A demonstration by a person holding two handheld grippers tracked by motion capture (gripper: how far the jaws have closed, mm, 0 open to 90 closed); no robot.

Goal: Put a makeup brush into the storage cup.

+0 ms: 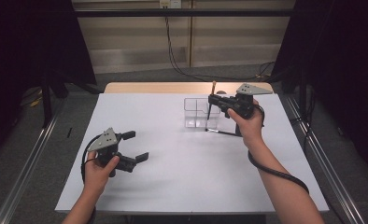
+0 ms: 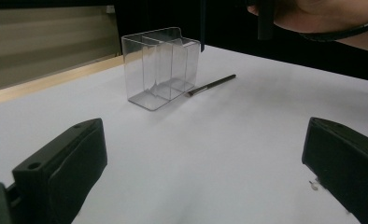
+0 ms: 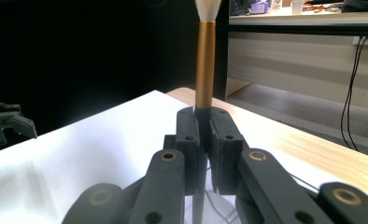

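Two claws, two brushes and one clear organizer are counted on the white table [image 1: 173, 177]. At the left, the left claw [image 1: 134, 145] is held low over the bare near-left part of the table, its two blocky black jaws spread wide with nothing between them; in the left gripper view the matte pads [image 2: 74, 158] are seen far apart, framing the scene beyond. Toward the middle right, the clear organizer [image 1: 198, 113] is stood upright: a transparent, glossy plastic box with thin inner walls that divide it into compartments. Just beside its right foot, a second brush [image 1: 224, 132] is laid flat on the table, slim, dark-handled and with a small tuft facing the box [image 2: 213, 85]. Farther right, the right claw [image 1: 212, 99] is held above the organizer's right side, closed on a long brush [image 1: 210, 108]. This brush is kept upright, its thin dark handle pointed down toward the organizer, while a round copper-coloured ferrule [image 3: 205, 65] and pale bristles are seen rising straight above the pinched jaws.
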